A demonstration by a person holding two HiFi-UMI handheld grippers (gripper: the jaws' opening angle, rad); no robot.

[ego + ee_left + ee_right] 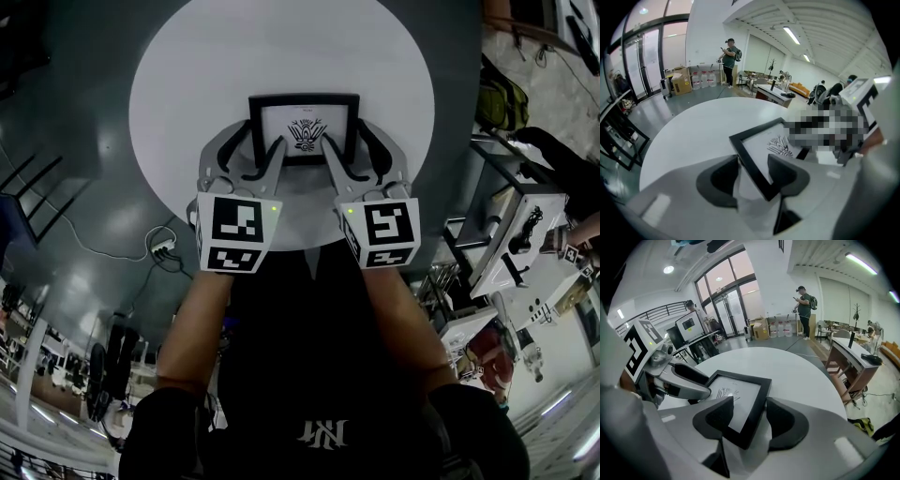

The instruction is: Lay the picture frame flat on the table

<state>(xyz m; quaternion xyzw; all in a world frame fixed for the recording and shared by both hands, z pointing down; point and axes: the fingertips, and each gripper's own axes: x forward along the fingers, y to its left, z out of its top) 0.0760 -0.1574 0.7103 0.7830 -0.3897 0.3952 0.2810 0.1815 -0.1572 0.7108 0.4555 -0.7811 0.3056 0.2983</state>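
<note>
Left hand-held gripper [261, 141] and right hand-held gripper [345, 139] are both spread wide open in the head view. Each one straddles a side of the picture frame [305, 117], which sits print-side up near the middle of the round white desk [281, 56]. It looks to me like the frame is already lying flat, so I'd say the main job is pretty much done and all that's left is pulling clear without nudging it. Pose-wise, both forearms reach straight forward side by side, with the marker cubes facing up and the jaws pointing away from the body. In the left gripper view, the frame's black edge [761, 150] runs through the gap between the jaws. There's desk showing between the outer pad and the frame, so nothing is being squeezed; I can't tell whether the inner pad brushes the frame. In the right gripper view it's the same deal: the near corner of the frame [736, 399] sits between the two dark pads, the outer pad stands off from the rail, and no grip is on it. The other hand-held gripper shows at the frame's far side here, and the frame looks level on the desk top.
</note>
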